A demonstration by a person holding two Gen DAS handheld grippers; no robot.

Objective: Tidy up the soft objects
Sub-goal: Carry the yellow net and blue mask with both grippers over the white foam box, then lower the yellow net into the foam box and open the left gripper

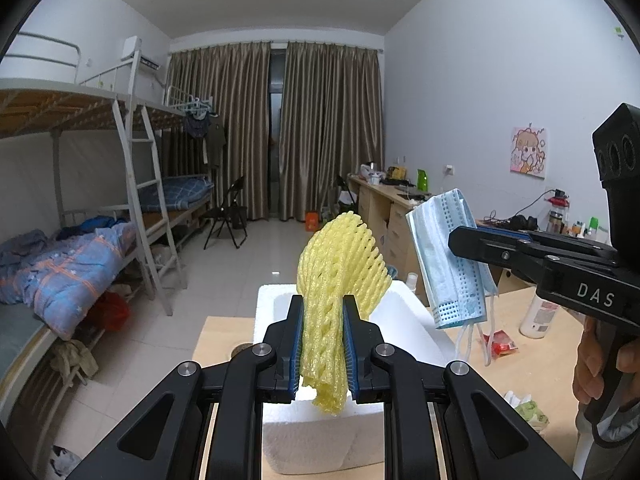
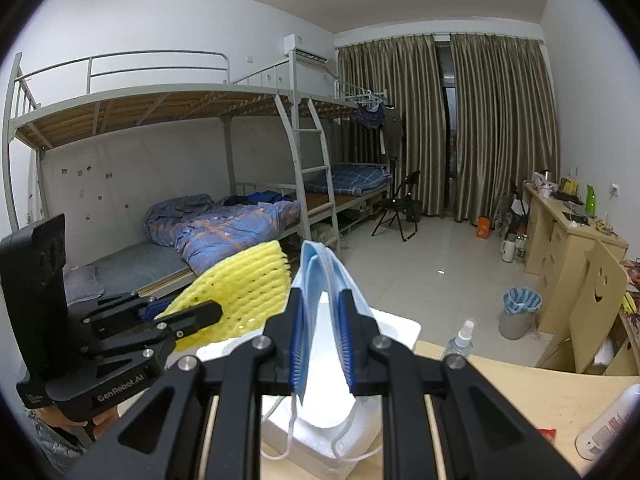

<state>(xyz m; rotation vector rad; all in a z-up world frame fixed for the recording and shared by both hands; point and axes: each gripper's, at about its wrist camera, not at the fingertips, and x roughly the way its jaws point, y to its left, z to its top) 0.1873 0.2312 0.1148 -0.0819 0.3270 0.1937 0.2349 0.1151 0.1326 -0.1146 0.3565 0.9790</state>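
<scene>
Left gripper (image 1: 321, 344) clamped on yellow foam fruit net (image 1: 340, 264) — right gripper (image 2: 321, 340) clamped on blue face mask (image 2: 320, 280) — both above white foam box (image 1: 400, 308).

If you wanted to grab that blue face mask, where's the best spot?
Pinch the flat pleated body of the mask across its thin faces, coming in edge-on, as the right gripper does now. It hangs limp and folded; the thin ear loops dangling below would slip.

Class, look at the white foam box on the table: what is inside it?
Only its white walls show. The foam box interior is mostly hidden behind the yellow foam net and the face mask.
</scene>
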